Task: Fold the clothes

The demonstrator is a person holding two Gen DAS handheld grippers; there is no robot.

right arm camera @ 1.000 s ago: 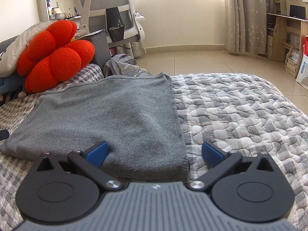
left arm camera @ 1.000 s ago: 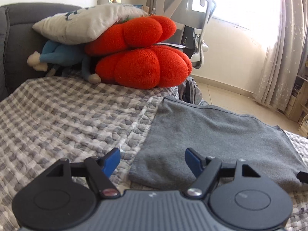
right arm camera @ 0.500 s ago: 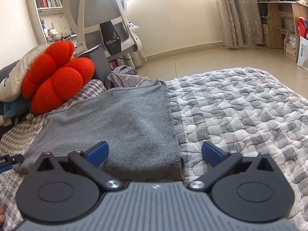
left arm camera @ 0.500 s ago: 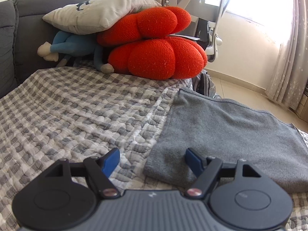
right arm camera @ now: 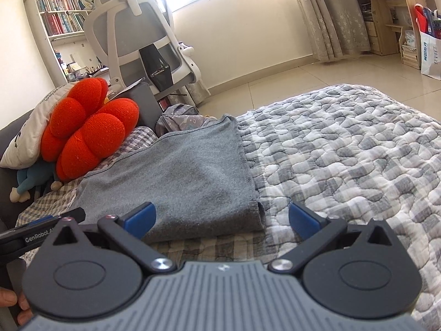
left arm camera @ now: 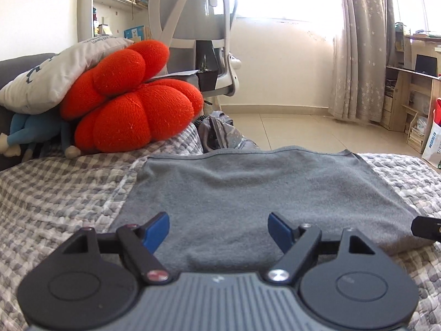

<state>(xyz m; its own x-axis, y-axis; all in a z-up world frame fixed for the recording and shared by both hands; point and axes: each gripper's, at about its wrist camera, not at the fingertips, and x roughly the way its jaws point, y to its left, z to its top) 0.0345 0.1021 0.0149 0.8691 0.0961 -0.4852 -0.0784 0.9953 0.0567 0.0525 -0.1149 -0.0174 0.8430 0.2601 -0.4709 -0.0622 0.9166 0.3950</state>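
Note:
A grey folded cloth lies flat on the checked quilt. My left gripper hovers over the cloth's near edge. Its jaws are opening, and the blue pads do not press on the fabric below them. My right gripper stands open at the cloth's near right corner, one pad over the fabric and one over the quilt. The right gripper's finger pokes in at the far right of the left wrist view. In the right wrist view the left gripper's body and a hand show at the left.
A red flower cushion, a white pillow and a blue plush toy are piled at the back left. Beyond the bed stand a grey backpack, an office chair, bookshelves and a wooden desk.
The left wrist view has swung right, so the grey cloth now sits centred before the left gripper instead of to its right. The right wrist view has rolled, tilting the scene.

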